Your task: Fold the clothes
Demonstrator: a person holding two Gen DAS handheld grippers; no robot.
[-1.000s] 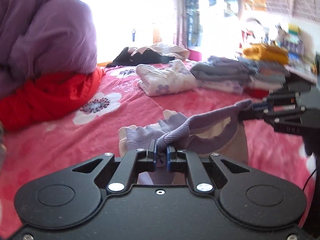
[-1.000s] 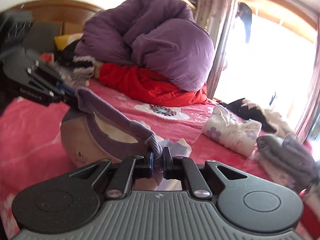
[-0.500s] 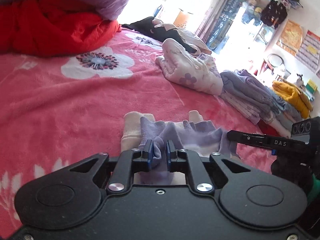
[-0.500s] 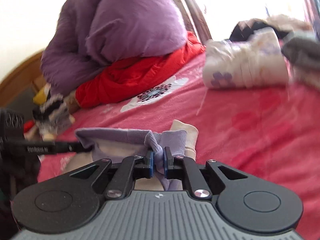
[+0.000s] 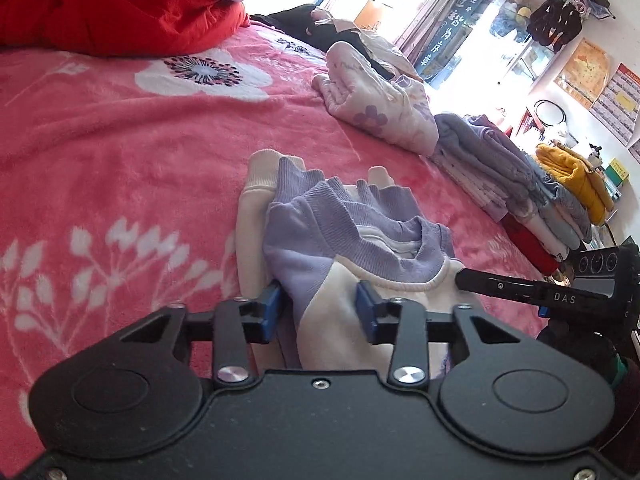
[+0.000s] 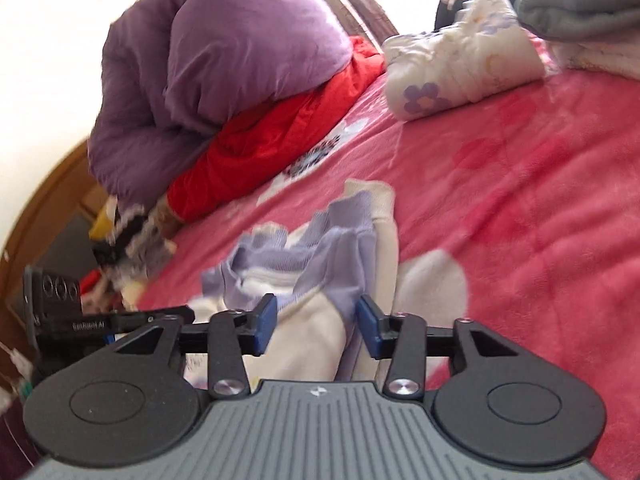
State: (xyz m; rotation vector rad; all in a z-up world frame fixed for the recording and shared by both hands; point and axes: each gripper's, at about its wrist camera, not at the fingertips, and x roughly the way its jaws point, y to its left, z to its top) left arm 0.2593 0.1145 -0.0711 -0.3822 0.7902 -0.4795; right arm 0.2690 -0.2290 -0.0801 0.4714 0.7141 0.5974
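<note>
A cream and lilac sweatshirt lies bunched on the pink flowered blanket, its ribbed lilac collar uppermost. My left gripper sits low over its near edge. The blue pads stand apart with cloth lying loosely between them, and the jaws are closing. My right gripper straddles the other side of the sweatshirt. Its jaws are opening and the cloth is slack between the pads. One finger of the right gripper reaches in beside the collar. A finger of the left gripper shows at the left of the right wrist view.
A folded white garment with purple flowers lies further up the bed, next to a row of folded clothes along the right edge. Behind are a red quilt and a purple quilt. A dark garment lies by the window.
Both grippers came down with the sweatshirt, from stretched in the air to resting on the blanket. Both pairs of jaws, pinched on the collar before, now stand apart.
</note>
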